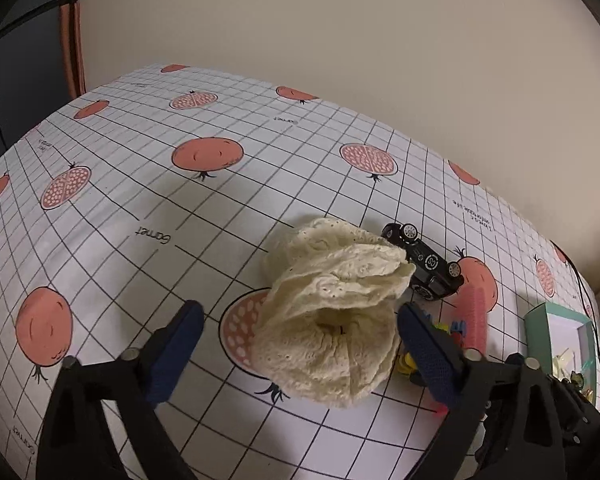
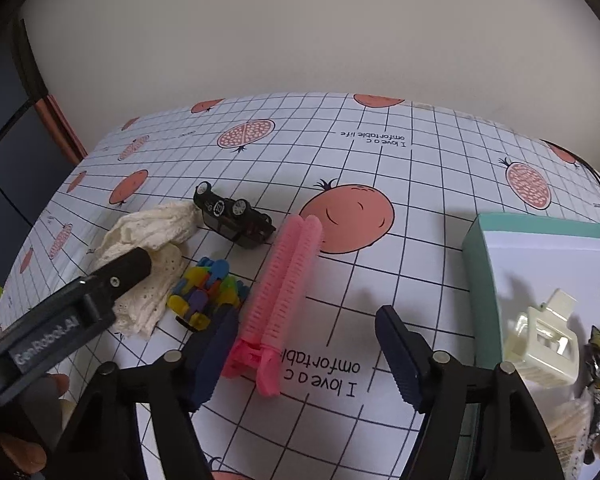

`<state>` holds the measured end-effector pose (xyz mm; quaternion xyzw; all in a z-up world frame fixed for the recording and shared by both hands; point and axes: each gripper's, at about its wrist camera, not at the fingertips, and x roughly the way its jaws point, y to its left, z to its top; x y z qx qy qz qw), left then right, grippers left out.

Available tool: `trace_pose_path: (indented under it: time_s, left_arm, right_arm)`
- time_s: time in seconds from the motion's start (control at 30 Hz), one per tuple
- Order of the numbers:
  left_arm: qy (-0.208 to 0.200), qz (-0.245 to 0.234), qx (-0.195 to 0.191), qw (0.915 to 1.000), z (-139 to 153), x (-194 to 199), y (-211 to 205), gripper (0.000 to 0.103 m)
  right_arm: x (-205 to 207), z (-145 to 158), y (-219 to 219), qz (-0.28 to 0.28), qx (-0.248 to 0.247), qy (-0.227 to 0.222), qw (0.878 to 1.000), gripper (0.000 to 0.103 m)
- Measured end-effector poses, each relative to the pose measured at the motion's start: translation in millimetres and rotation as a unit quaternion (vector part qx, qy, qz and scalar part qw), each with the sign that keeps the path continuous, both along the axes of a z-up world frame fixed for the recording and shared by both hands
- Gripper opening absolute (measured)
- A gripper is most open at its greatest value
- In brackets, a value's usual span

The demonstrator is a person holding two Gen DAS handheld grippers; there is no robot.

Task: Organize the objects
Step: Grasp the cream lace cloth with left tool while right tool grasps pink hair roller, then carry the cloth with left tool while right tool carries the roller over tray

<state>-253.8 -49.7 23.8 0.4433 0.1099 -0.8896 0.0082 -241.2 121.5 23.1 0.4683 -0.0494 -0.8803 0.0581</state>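
Observation:
A crumpled cream lace cloth (image 1: 328, 320) lies on the pomegranate-print tablecloth (image 1: 148, 208). My left gripper (image 1: 300, 310) stands open around it, one finger on each side. In the right wrist view one finger (image 2: 128, 268) of that gripper lies over the cloth (image 2: 148, 240). My right gripper (image 2: 306, 318) is open just above the cloth-covered table. A pink hair clip (image 2: 284, 284) lies between its fingers, close to the left one. A black toy car (image 2: 230, 216) rests on its side behind the cloth. A small multicoloured toy (image 2: 206, 292) sits between cloth and clip.
A teal-rimmed open box (image 2: 540, 236) at the right holds a cream claw clip (image 2: 544, 344) and other small items. A hand (image 2: 40, 420) holds the left gripper at the lower left. A bare wall rises behind the table. Cables run along the right edge.

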Motion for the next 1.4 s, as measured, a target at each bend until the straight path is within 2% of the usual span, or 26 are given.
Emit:
trace_pose_path:
  time_s: [0.2, 0.3, 0.47, 0.57, 0.77, 1.1, 1.4]
  left_arm:
    - [-0.018, -0.003, 0.002, 0.9998, -11, -2, 0, 0.075]
    - [-0.020, -0.008, -0.006, 0.9997, -12, -2, 2, 0.067]
    - [-0.021, -0.010, -0.023, 0.9995, -12, -2, 3, 0.043]
    - [-0.023, -0.008, -0.029, 0.9993, -12, 0, 2, 0.029]
    - [-0.031, -0.015, -0.031, 0.9989, -11, 5, 4, 0.022]
    - [-0.053, -0.016, -0.033, 0.9980, 1, 31, 7, 0.019]
    - [-0.044, -0.010, -0.036, 0.9983, 28, 62, 11, 0.018]
  right_arm:
    - [-1, 0, 0, 0.008, -0.012, 0.000, 1.000, 0.056]
    - [0, 0, 1, 0.011, -0.022, 0.000, 1.000, 0.044]
    - [2, 1, -1, 0.021, -0.031, -0.001, 0.999, 0.032]
    - [5, 2, -1, 0.023, -0.031, -0.004, 0.999, 0.030]
    - [15, 3, 3, 0.025, -0.030, -0.013, 0.999, 0.028]
    - [46, 13, 12, 0.024, -0.024, -0.026, 0.999, 0.028]
    - [80, 52, 26, 0.031, -0.021, -0.001, 0.999, 0.028]
